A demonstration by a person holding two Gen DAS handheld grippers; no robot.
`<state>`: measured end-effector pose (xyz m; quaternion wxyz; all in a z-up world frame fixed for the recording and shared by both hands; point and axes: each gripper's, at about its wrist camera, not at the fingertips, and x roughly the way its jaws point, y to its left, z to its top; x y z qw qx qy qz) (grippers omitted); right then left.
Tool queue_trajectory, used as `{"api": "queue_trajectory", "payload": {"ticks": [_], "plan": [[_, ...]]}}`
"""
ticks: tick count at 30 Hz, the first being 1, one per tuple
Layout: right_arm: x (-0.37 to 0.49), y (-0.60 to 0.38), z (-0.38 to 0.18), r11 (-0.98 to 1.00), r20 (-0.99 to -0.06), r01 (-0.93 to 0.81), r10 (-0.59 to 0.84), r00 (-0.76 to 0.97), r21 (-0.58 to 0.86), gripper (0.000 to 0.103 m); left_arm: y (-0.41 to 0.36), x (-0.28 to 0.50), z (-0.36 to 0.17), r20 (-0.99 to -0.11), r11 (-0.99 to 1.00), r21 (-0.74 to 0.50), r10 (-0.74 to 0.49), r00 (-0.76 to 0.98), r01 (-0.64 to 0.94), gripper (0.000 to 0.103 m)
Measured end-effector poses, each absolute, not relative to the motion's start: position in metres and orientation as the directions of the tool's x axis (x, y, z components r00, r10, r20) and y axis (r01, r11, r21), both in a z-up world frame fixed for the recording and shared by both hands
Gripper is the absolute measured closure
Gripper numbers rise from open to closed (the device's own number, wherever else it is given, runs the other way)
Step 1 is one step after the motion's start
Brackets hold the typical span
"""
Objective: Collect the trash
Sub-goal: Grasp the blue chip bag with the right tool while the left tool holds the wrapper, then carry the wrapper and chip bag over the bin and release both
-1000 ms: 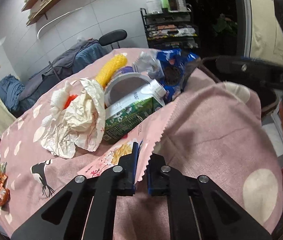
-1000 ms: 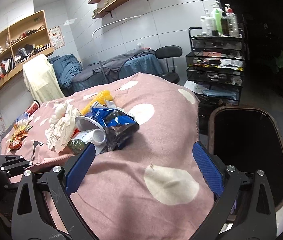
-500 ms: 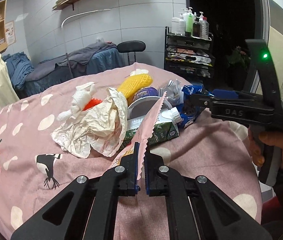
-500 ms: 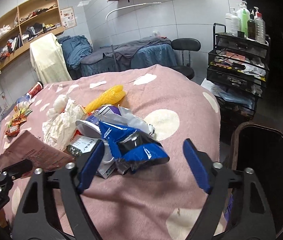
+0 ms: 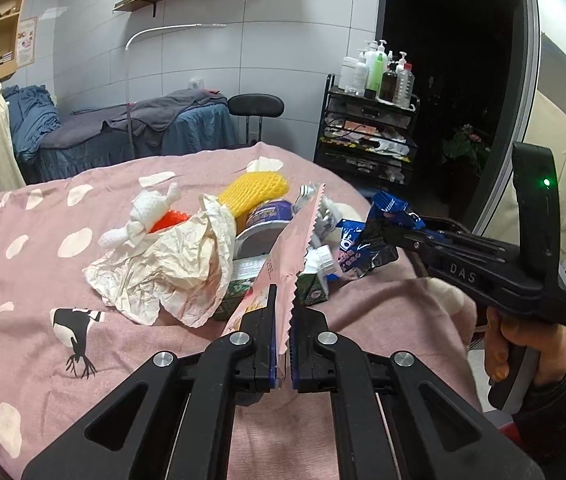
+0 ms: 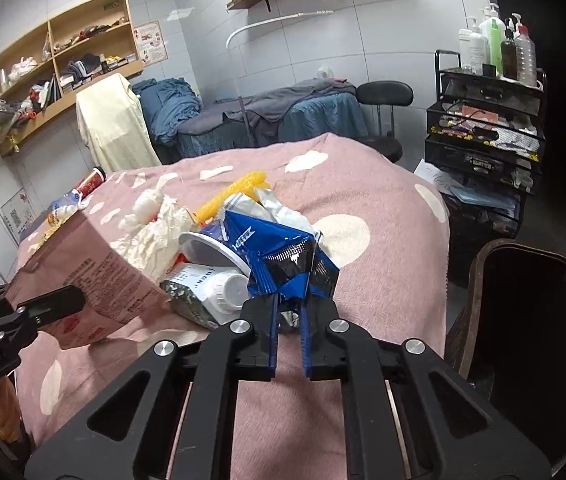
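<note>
We have the left gripper (image 5: 282, 334) clamped on a pink packet (image 5: 283, 264), the right gripper (image 6: 287, 330) on a blue wrapper (image 6: 283, 260); crinkly foil could slip before the bin (image 6: 531, 320) at three o'clock

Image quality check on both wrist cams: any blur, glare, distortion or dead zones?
Left wrist: sharp, strong fisheye bending of the shelves, doorway black with no detail, corners vignetted. Right wrist: also sharp, specular glare on the blue wrapper, bin interior underexposed, tile lines curved by the lens.
</note>
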<state>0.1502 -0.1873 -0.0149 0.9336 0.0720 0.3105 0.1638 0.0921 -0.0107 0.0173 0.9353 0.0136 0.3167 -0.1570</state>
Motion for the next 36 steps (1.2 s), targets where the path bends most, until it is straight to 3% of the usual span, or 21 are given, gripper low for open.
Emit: {"api": "queue_trajectory", "payload": {"ticks": [16,30,36], "plan": [[0.092,-0.235,0.021,0.945,-0.454,-0.198,0.301,0.839,0.260,0.094,-0.054,0.086,0.039,-0.551,0.910,-0.082,-0.382,0.742,0.407,0.098],[0.055,-0.299,0.044,0.984,-0.403,0.009,0.066,0.913,0.180,0.094,-0.116,0.086,0.051,-0.524,0.845,-0.072,-0.484,0.701,0.530,0.098],[0.056,-0.325,0.035,0.983,-0.441,0.110,-0.034,0.897,0.146,0.094,-0.143,0.090,0.049,-0.534,0.813,-0.078,-0.523,0.664,0.578,0.098]]}}
